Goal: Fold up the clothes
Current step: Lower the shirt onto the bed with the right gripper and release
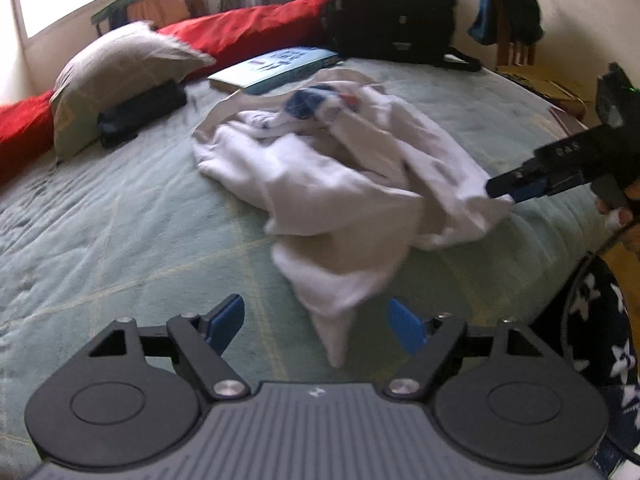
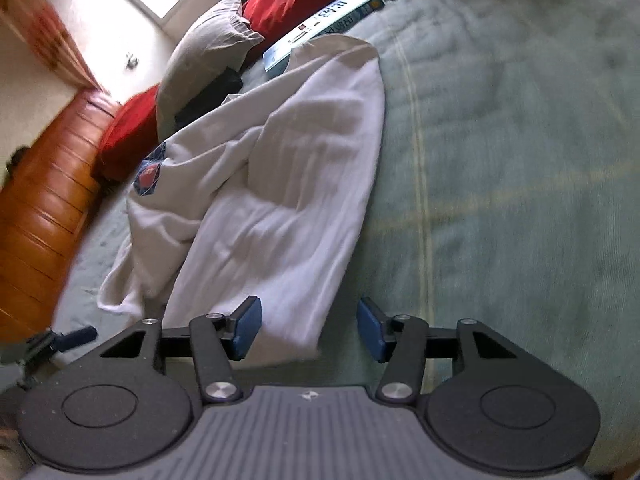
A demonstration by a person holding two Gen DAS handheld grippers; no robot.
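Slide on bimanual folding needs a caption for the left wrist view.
Open left gripper faces a crumpled white shirt on the bed.

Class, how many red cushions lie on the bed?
2, though they may join behind the grey pillow: one red cushion along the far edge, another red cushion at the left edge.

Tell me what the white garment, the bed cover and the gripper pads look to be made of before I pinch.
White garment: likely soft cotton knit, matte, falling in loose rounded folds, with a printed blue and red graphic.
Bed cover: looks like woven or quilted fabric, dull green with faint pale lines, slightly puckered.
Left gripper pads: blue, probably rubbery, matte, on black rigid fingers.
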